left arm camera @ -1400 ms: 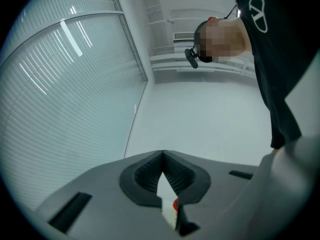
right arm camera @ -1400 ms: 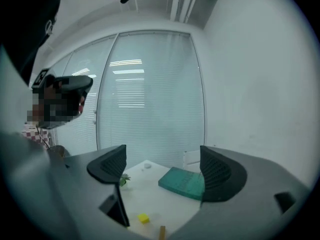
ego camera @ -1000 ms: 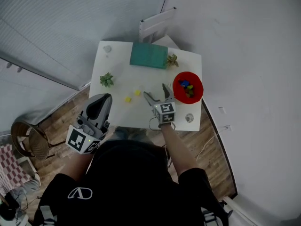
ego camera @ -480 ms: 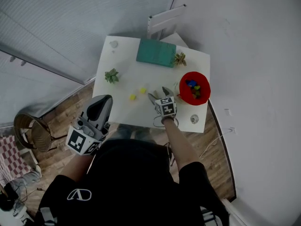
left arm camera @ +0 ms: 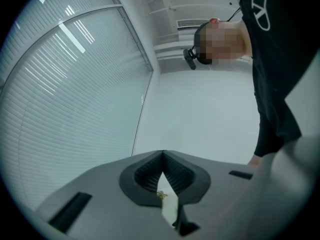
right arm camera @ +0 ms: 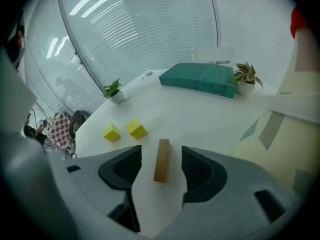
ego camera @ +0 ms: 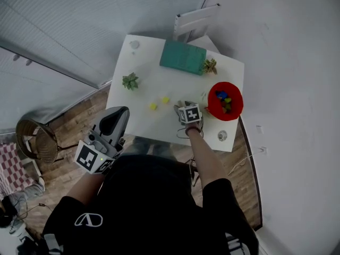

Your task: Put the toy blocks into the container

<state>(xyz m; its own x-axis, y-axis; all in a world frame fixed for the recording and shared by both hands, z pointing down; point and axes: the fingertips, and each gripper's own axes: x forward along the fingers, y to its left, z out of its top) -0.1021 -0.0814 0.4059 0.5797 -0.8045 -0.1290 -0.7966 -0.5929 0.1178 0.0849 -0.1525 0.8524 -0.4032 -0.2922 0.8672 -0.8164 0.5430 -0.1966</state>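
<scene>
Compared with a second ago, the right gripper (ego camera: pixel 183 107) is sitting lower over the table (ego camera: pixel 154 78) and tipping steeply down. Its jaws have been closing, still clear of the brown block (right arm camera: pixel 161 166) lying between them. Two yellow blocks (ego camera: pixel 153 106) are sitting at its 9 o'clock, the red container (ego camera: pixel 212 102) at its 3 o'clock. The left gripper (ego camera: pixel 113 117) is hovering with its jaws together, empty.
</scene>
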